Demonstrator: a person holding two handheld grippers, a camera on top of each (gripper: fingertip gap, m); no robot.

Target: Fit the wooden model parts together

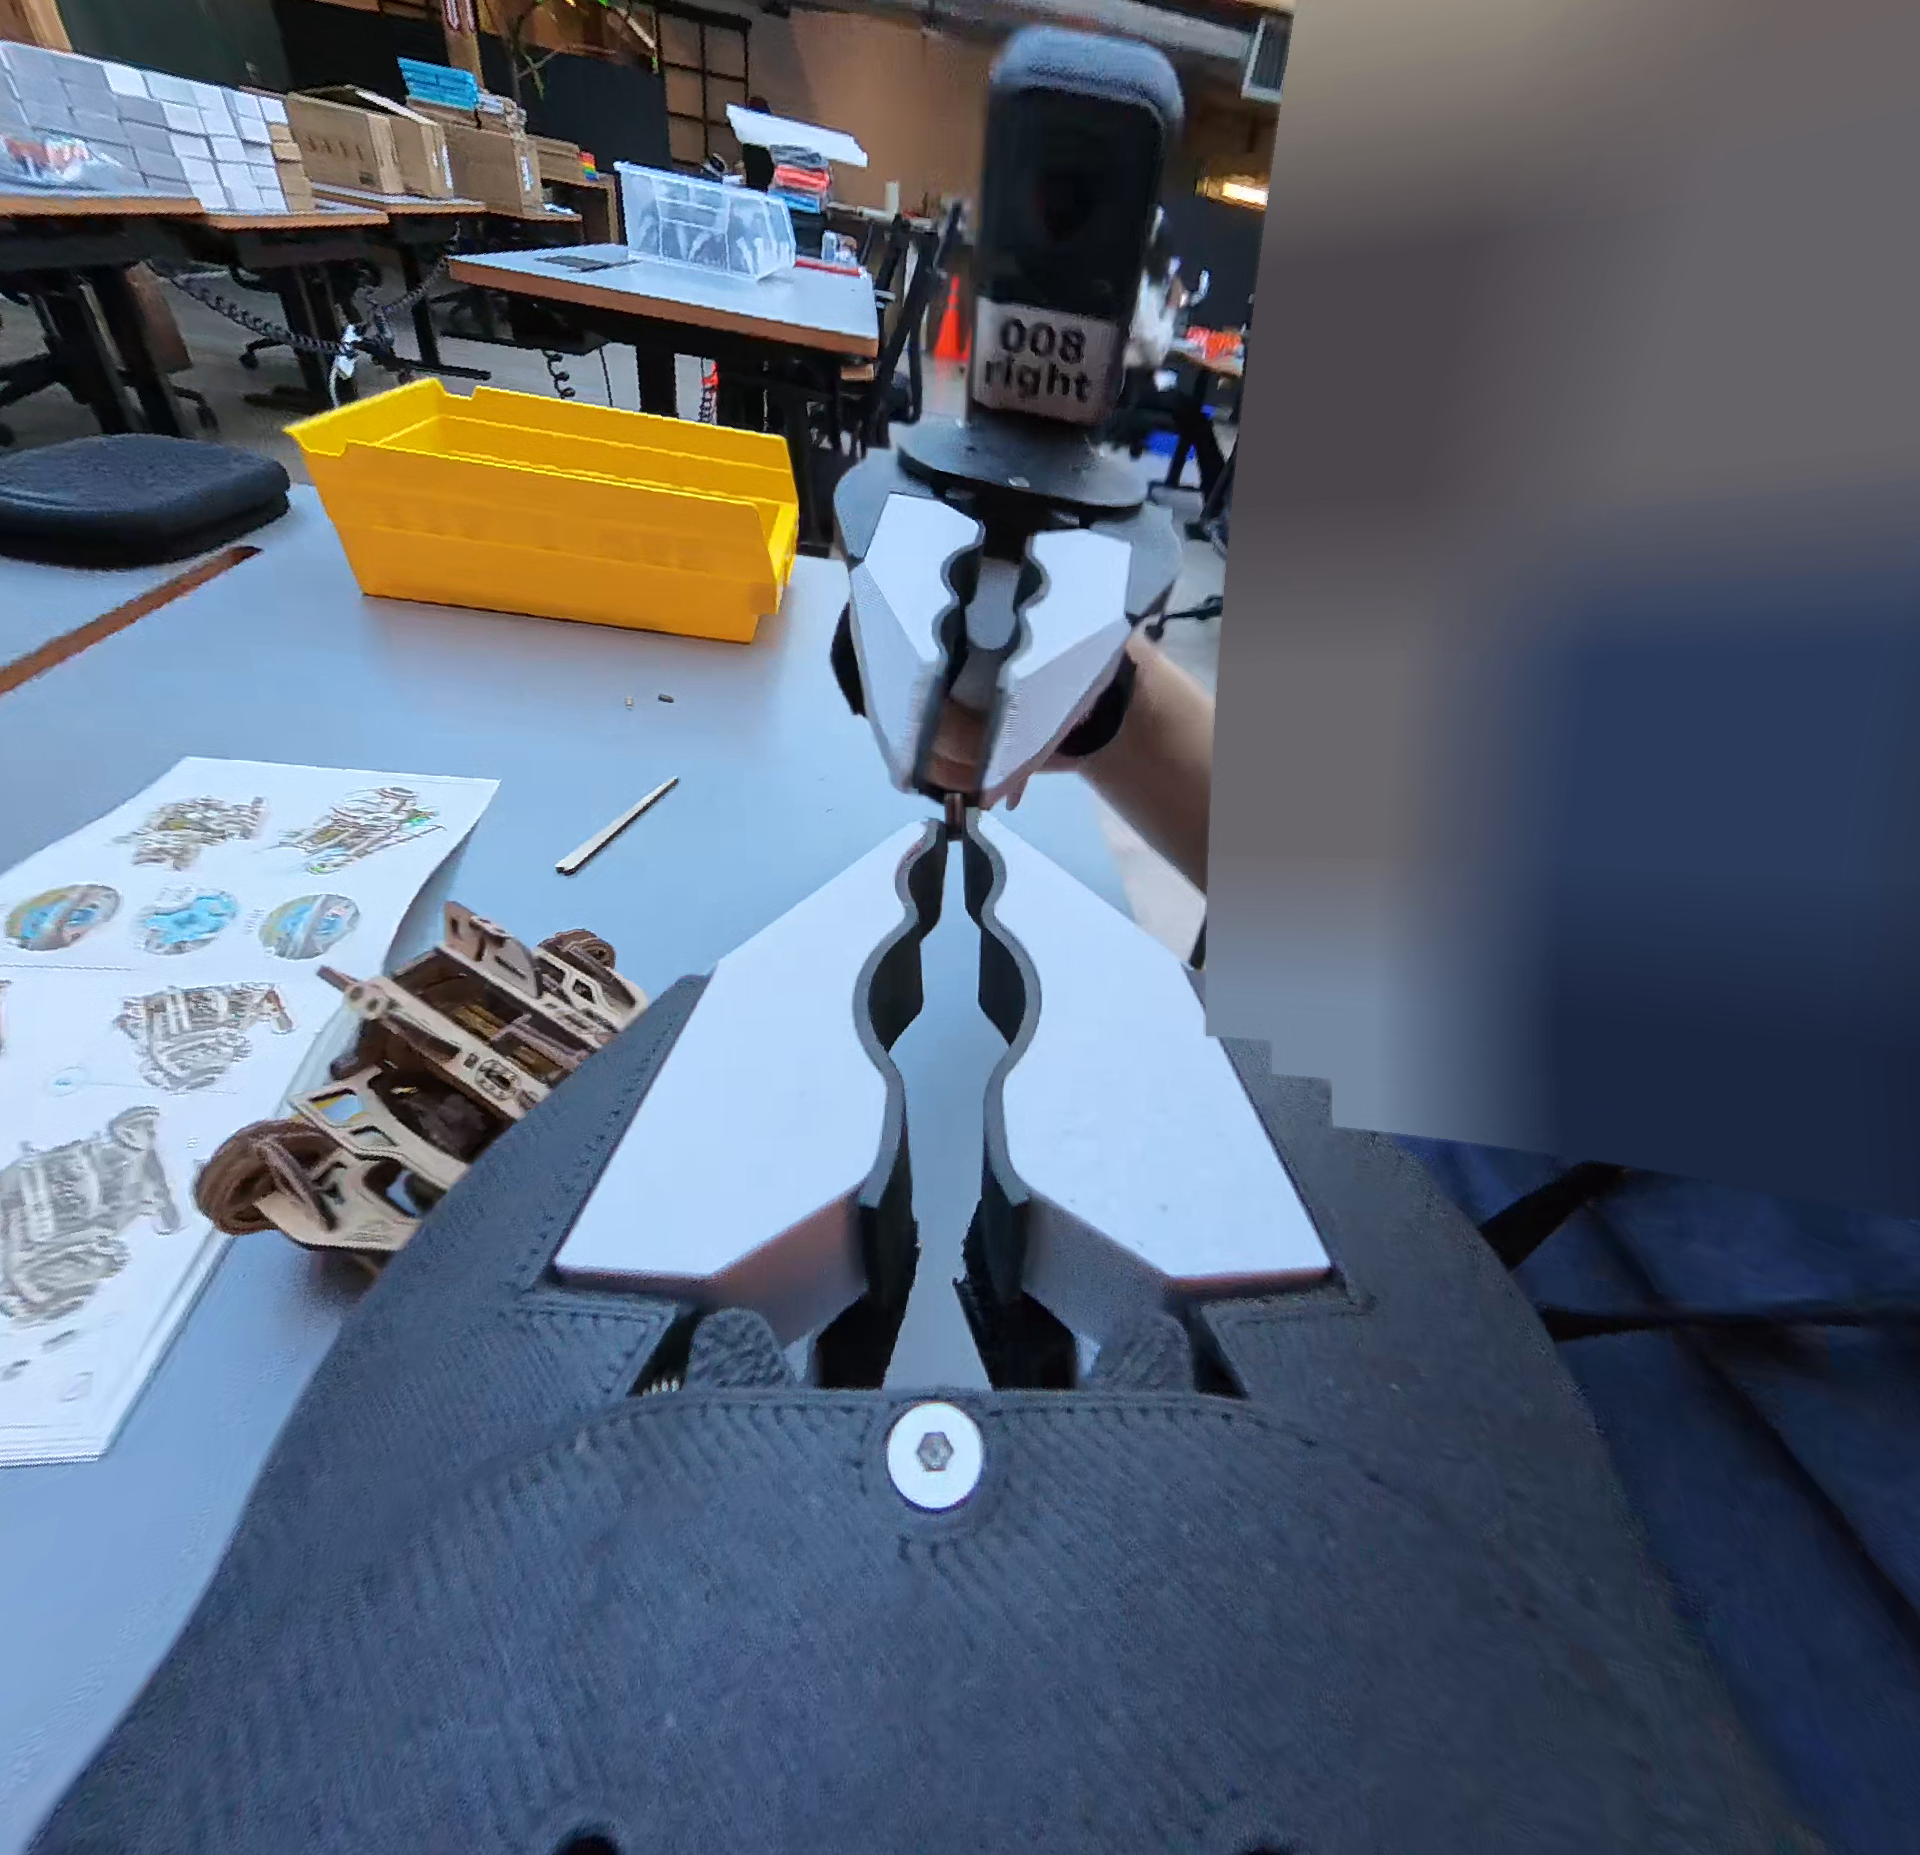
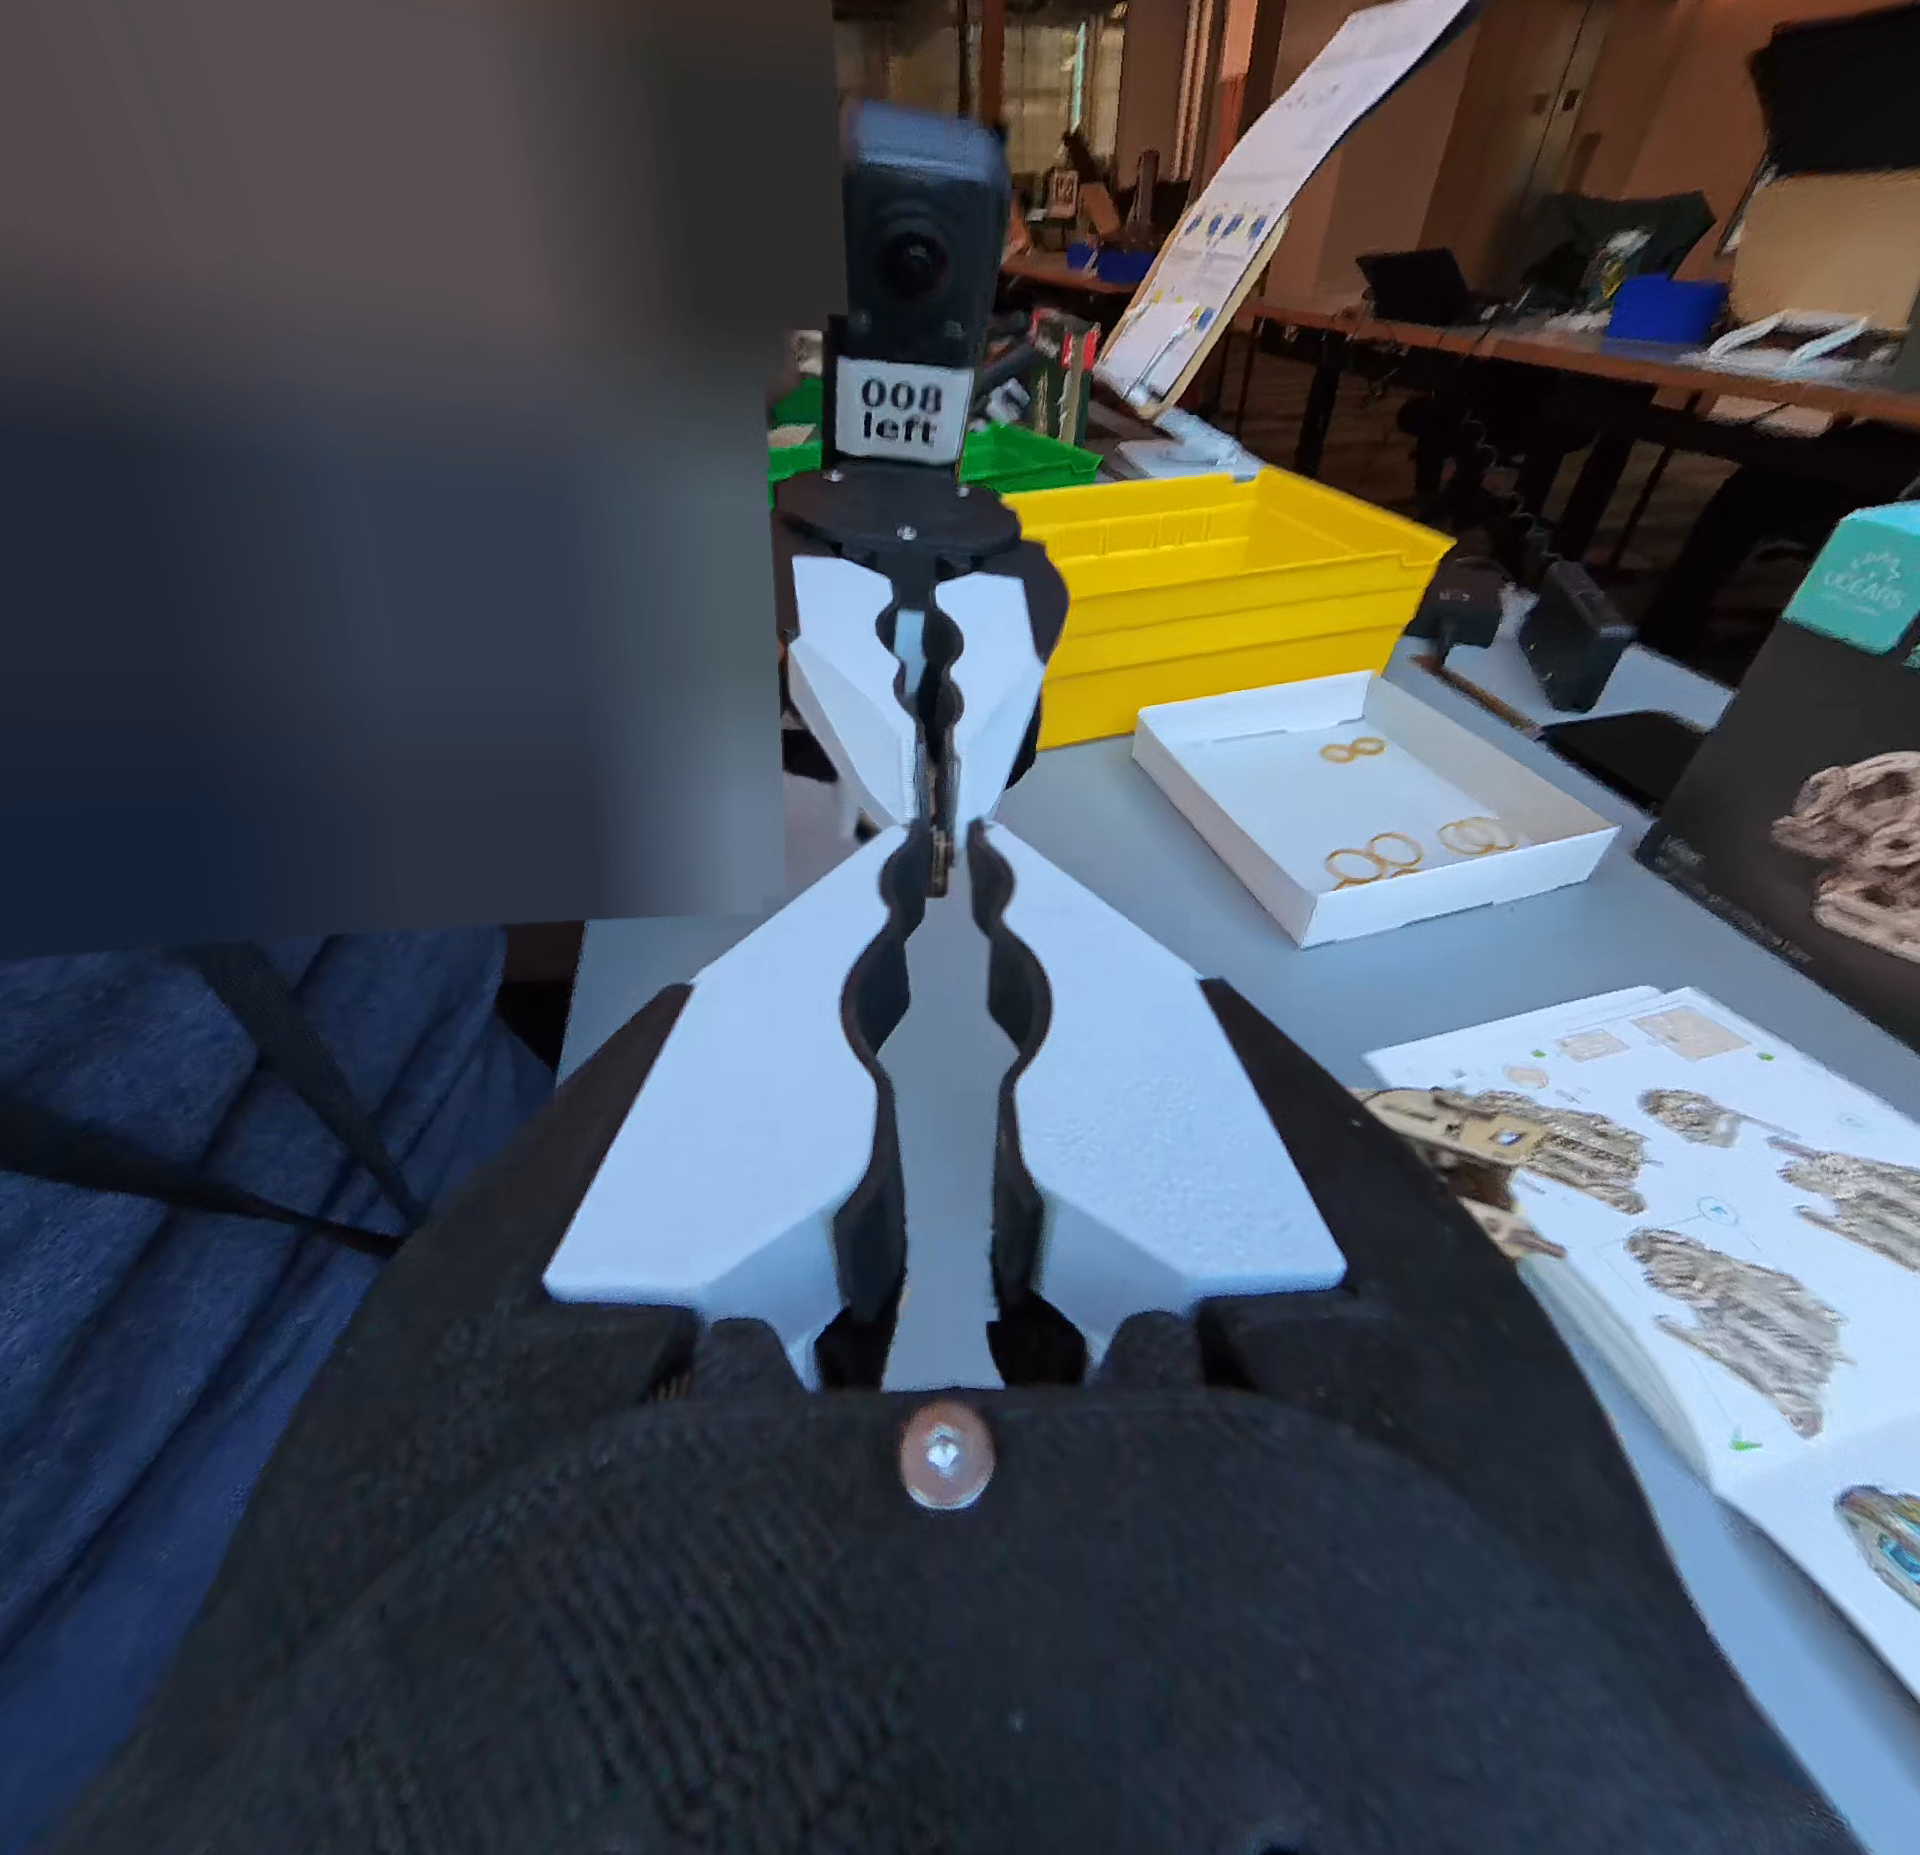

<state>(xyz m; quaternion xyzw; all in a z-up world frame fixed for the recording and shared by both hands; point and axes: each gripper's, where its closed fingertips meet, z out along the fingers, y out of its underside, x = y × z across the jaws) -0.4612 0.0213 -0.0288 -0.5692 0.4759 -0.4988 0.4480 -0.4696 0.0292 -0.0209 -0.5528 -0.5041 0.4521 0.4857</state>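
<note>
left gripper (image 1: 952, 837): fingers nearly together at the tips, pinching a small wooden piece (image 1: 952, 806)
right gripper (image 2: 945, 849): tip to tip with the left, clamped on a thin wooden part (image 2: 940, 855) — whether both grip one piece, cannot tell
model (image 1: 436, 1078): part-built, on the table (image 1: 582, 725) left of the grippers, partly on the booklet (image 1: 208, 922)
left view only: stick (image 1: 615, 826) near the yellow bin (image 1: 551, 517)
right view only: white tray (image 2: 1371, 818) with gold rings (image 2: 1371, 858) — dark box (image 2: 1808, 818) beside it
</note>
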